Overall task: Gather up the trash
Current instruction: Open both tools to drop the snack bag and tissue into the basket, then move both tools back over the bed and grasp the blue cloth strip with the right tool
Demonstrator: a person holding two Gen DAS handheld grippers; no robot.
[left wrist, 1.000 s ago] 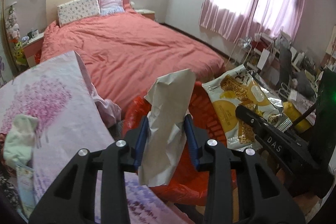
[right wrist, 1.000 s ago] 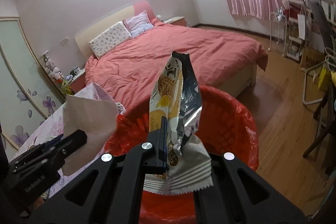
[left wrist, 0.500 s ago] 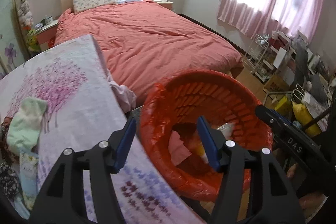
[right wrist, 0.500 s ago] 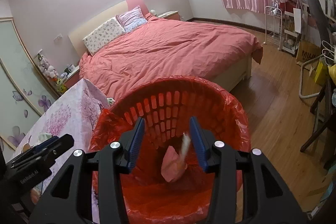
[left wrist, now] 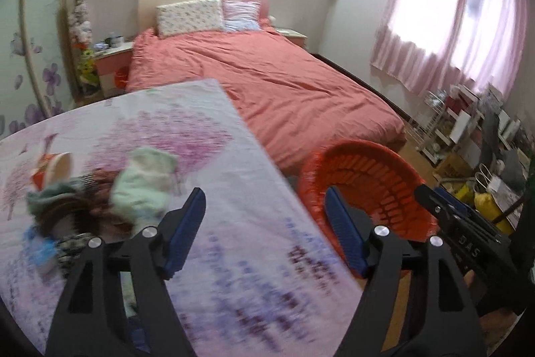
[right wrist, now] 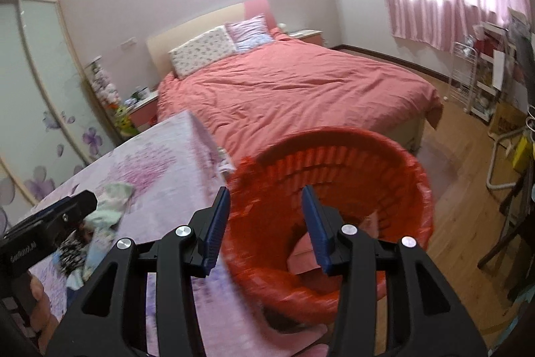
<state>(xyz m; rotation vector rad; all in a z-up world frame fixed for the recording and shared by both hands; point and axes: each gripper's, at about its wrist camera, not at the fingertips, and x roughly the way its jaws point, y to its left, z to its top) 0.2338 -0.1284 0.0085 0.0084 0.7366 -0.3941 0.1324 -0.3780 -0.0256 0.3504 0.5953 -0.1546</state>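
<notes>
A red trash basket [left wrist: 384,156] lined with a red bag stands on the floor between the table and the bed; it also shows in the right wrist view [right wrist: 337,139], with pink trash [right wrist: 301,256] inside. My left gripper [left wrist: 264,230] is open and empty over the table's right edge. My right gripper [right wrist: 265,223] is open and empty over the basket's left rim. On the table lies a pile: a pale green cloth [left wrist: 143,179], a paper cup [left wrist: 57,169], and blurred dark items [left wrist: 70,223]. The cloth shows in the right wrist view [right wrist: 110,206] too.
The table has a pink floral cloth [left wrist: 200,139]. A bed with a red cover [left wrist: 260,79] stands behind. A metal rack [right wrist: 468,79], boxes and chairs crowd the right side. The floor is wood [right wrist: 468,156].
Both grippers opened and dropped their trash into the basket: the left a paper bag, the right a snack wrapper. Both then swung left toward the table.
</notes>
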